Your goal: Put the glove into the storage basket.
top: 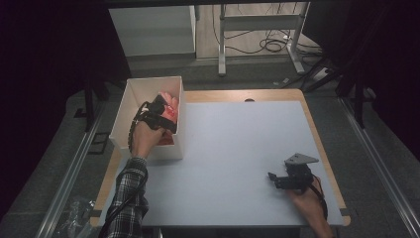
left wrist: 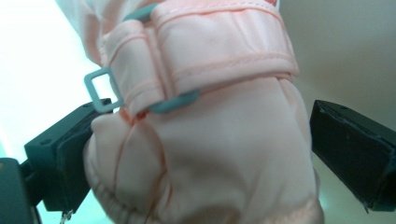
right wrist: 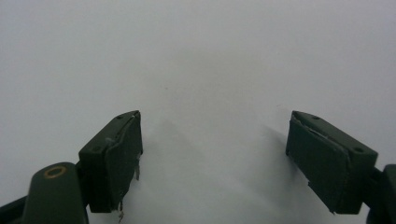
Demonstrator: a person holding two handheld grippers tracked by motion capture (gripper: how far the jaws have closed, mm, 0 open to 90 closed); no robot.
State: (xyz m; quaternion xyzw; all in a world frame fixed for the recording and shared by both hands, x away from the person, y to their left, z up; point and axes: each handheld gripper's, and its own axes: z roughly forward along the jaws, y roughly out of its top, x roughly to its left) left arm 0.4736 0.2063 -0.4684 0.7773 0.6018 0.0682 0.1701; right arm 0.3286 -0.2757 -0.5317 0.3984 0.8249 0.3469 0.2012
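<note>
A pale pink padded garment (left wrist: 210, 140) with a stitched strap and grey-blue plastic buckles (left wrist: 100, 91) lies in the white box (top: 130, 106) at the table's far left. My left gripper (top: 162, 110) reaches into that box, and its jaws stand wide around the pink fabric (top: 172, 103). In the left gripper view (left wrist: 203, 116) the left pad (left wrist: 70, 149) lies against the fabric, while a gap separates the right pad (left wrist: 345, 149) from it. My right gripper (top: 273, 177) rests open near the table's front right, with nothing but the bare table surface between its jaws (right wrist: 215, 121).
The table is covered by a light grey mat (top: 237, 144) with a wooden edge (top: 322, 148) showing on the right. A white desk frame (top: 257, 22) and loose cables (top: 270, 44) stand on the floor beyond. Metal rails (top: 69, 173) run along both sides.
</note>
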